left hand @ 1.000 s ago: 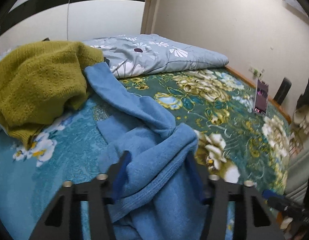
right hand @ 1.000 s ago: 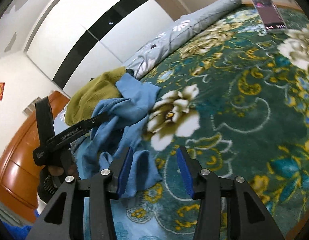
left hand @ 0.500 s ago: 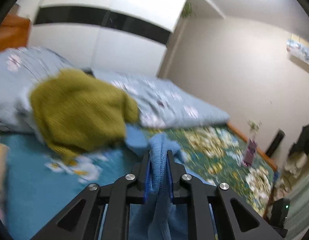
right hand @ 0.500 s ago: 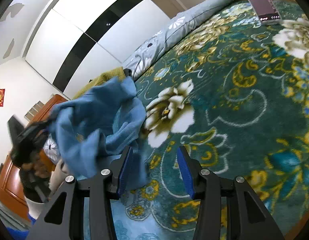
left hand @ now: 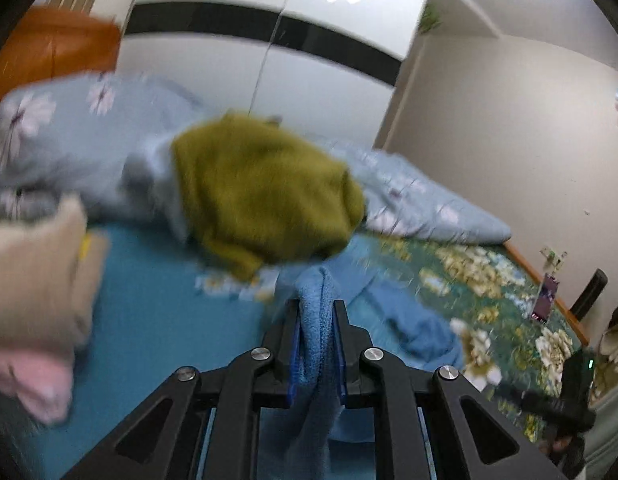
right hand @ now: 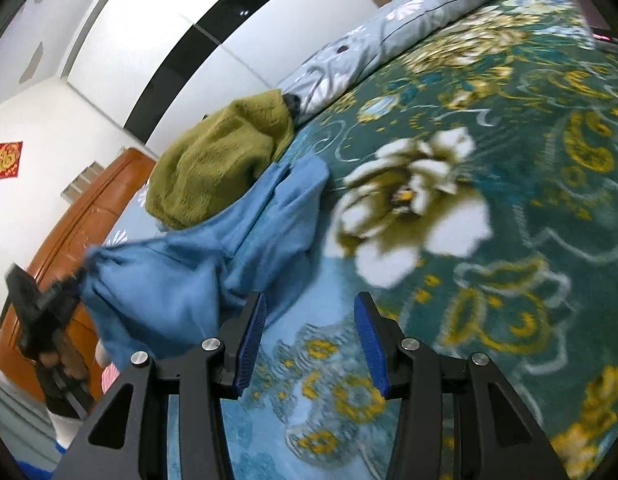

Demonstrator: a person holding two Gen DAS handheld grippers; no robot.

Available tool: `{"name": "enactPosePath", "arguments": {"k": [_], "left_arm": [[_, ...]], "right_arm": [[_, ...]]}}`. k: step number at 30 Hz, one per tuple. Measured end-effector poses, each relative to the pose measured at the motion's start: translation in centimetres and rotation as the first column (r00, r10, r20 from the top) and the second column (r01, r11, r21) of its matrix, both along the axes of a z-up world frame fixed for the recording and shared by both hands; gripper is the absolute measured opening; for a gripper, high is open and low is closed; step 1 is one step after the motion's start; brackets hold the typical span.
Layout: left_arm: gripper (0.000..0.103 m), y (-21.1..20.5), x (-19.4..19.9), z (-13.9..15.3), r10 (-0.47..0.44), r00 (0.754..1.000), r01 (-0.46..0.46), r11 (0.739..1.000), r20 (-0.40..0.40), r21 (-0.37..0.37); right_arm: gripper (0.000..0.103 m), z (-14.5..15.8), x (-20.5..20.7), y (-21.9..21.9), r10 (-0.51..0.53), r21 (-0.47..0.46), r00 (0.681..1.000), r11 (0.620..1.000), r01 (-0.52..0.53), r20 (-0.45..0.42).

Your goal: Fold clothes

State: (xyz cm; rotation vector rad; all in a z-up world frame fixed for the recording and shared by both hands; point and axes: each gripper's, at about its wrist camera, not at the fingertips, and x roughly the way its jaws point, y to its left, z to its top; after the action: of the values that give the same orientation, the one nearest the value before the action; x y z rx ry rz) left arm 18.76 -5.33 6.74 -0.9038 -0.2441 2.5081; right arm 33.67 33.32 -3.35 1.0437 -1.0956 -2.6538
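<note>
Between left gripper pads, blue garment is pinched.

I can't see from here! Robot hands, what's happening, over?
Left gripper shut on blue garment, lifting it. Right gripper open, empty, above bedspread. Olive sweater touching the garment's far end.

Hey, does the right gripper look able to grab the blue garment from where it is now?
Probably yes. The right gripper is open and empty over the bedspread, and the blue garment, lifted by the left gripper, lies just left of its fingers with nothing between.
</note>
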Motion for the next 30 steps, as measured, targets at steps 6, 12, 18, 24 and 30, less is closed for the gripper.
{"name": "enactPosePath", "arguments": {"k": [6, 12, 18, 24, 30], "left_arm": [[0.015, -2.1, 0.3, -3.4, 0.052, 0.995, -0.051, 0.999, 0.087, -0.012], [0.015, -4.3, 0.1, -4.0, 0.072, 0.992, -0.075, 0.997, 0.105, 0.027], [0.015, -3.6, -0.8, -3.5, 0.036, 0.996, -0.041, 0.998, 0.083, 0.054], [0.015, -0.1, -0.7, -0.2, -0.091, 0.995, 0.094, 0.991, -0.033, 0.098], [0.017, 4.0, 0.8, -3.0, -0.249, 0.968, 0.246, 0.965, 0.018, 0.091]], "right_arm": [[0.047, -0.6, -5.6, -0.4, 0.054, -0.095, 0.998, 0.994, -0.051, 0.033], [0.043, -1.8, -9.6, -1.1, 0.045, -0.179, 0.995, 0.983, -0.028, 0.093], [0.011, -2.1, -10.6, -0.4, 0.023, -0.224, 0.992, 0.975, 0.005, 0.123], [0.009, 5.6, -8.2, 5.4, -0.122, -0.124, 0.99, 0.986, 0.113, -0.067], [0.009, 12.2, -2.0, 10.7, -0.26, 0.003, 0.928, 0.963, 0.27, -0.265]]}}
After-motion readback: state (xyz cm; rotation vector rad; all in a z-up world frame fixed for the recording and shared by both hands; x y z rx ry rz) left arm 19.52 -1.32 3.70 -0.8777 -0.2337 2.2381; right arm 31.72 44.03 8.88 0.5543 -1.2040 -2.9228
